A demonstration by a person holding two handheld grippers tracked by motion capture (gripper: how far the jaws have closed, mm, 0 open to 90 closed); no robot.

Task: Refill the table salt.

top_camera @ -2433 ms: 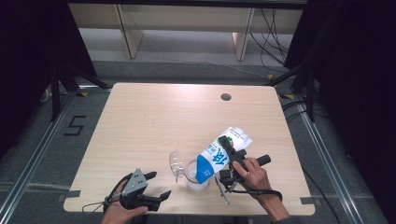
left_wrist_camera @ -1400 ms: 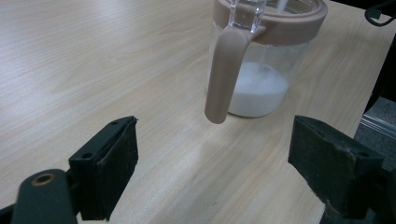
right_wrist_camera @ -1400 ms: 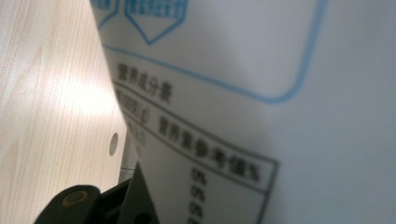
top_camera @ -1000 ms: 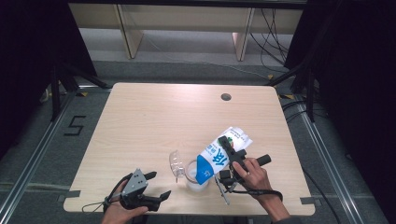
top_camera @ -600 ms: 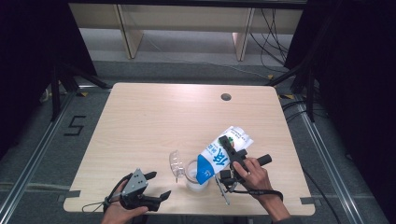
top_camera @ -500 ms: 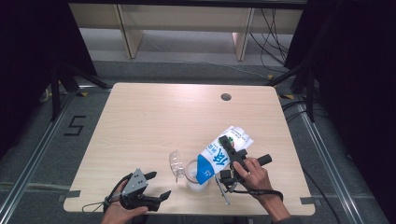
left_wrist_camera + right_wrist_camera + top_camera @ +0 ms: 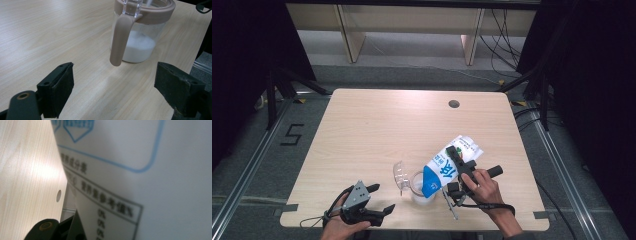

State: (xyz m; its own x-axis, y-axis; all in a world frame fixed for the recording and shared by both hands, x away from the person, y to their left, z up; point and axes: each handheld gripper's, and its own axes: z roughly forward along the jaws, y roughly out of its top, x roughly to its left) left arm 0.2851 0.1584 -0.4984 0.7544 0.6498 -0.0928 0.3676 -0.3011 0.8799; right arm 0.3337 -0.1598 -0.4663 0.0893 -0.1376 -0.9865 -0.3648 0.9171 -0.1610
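Table: wooden, jug at my six o'clock.
Right gripper: I'm clamping the tilted carton, jaws just tightened.
Left gripper: released, empty.

From above the near edge, we look forward and down on the whole table. Our left gripper view sits low — facing the jug from near. Our right gripper view presses against the carton tilted over that jug — both also seen from above.
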